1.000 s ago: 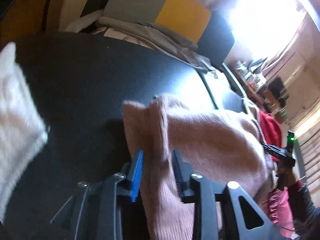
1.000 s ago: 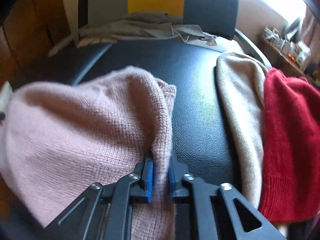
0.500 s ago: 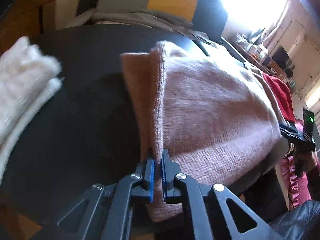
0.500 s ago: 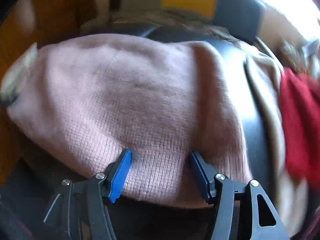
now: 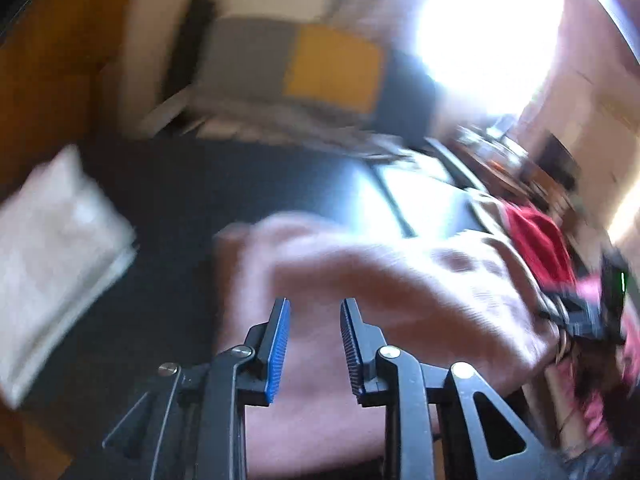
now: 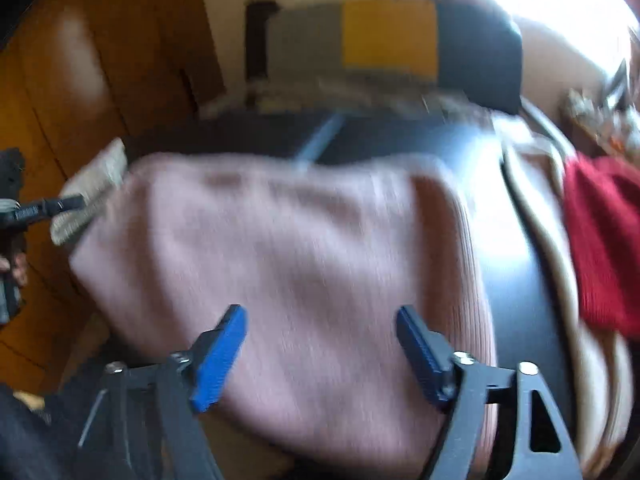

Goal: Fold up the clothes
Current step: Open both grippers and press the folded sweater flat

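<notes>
the pink sweater (image 6: 288, 264) lies folded on the black table (image 6: 516, 280), spread over the near part of the top with its lower edge hanging over the near edge. both views are blurred, so the knit shows only as faint ribs.

the right gripper (image 6: 320, 344) hovers at the near edge of the table above the sweater, its two blue-padded fingers (image 6: 218, 356) spread wide with nothing between them; whether the tips touch the cloth cannot be told. the left gripper (image 5: 314, 340) is also over the near part of the sweater, toward its left side, its fingers (image 5: 276, 350) parted with a clear gap and holding nothing.

to the right of the pink sweater, along the right edge of the table, lie a beige garment (image 6: 560, 264) and a red garment (image 6: 604, 240), the red one on top of the beige one and nearest the edge. at the left edge of the table sits a folded white garment (image 5: 52, 248), apart from the pink one. at the far edge stands a chair back in grey, yellow and dark panels (image 6: 384, 44), with pale cloth (image 5: 288, 120) heaped in front of it. a bright window (image 5: 488, 28) washes out the upper right.
</notes>
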Motion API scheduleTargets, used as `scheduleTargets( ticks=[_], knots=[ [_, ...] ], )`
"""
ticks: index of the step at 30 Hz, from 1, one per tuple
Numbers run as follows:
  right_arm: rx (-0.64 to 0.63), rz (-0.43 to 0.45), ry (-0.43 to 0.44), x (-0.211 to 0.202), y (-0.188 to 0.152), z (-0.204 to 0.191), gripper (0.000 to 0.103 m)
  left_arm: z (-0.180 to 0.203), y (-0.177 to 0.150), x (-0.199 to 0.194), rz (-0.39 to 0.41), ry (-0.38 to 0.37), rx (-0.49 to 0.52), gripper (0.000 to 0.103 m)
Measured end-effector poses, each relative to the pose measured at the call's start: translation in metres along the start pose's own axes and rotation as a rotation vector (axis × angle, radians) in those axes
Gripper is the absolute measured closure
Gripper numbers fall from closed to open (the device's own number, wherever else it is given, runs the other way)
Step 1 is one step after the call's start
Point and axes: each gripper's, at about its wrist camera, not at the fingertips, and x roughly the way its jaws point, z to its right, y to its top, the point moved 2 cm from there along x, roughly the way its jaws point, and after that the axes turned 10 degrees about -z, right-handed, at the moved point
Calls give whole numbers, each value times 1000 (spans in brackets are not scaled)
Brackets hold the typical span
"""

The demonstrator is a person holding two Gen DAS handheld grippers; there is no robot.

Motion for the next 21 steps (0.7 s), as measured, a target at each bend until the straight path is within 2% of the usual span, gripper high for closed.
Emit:
scheduleTargets(
  ticks=[1, 5, 7, 10, 11, 12, 15, 18, 21],
  knots=[
    [-15, 31, 1, -2, 12, -4, 8, 14, 9, 7, 8, -3, 47, 76],
    [-81, 103, -14, 19, 60, -14, 5, 63, 28, 35, 29, -18, 176, 71],
    [-117, 70, -8, 50, 83, -12, 5, 71, 33, 57, -5, 8, 218, 70],
    [-126, -22, -15, 92, 86, 0, 5, 60, 19, 97, -128, 71, 188, 70],
    [-113, -52, -43, 102, 81, 5, 5, 49, 11, 103, -137, 36, 139, 67],
    [-100, -79, -66, 111, 76, 9, 4, 38, 3, 101, -112, -4, 96, 67],
    [-50, -67, -33, 113, 73, 20, 2, 19, -15, 95, -60, -64, 15, 67],
    [0, -56, 0, 114, 70, 31, 1, 17, -16, 97, -22, -68, 0, 67],
    [49, -44, 33, 115, 66, 42, 0, 17, -9, 91, -31, -79, -37, 67]
  ],
)
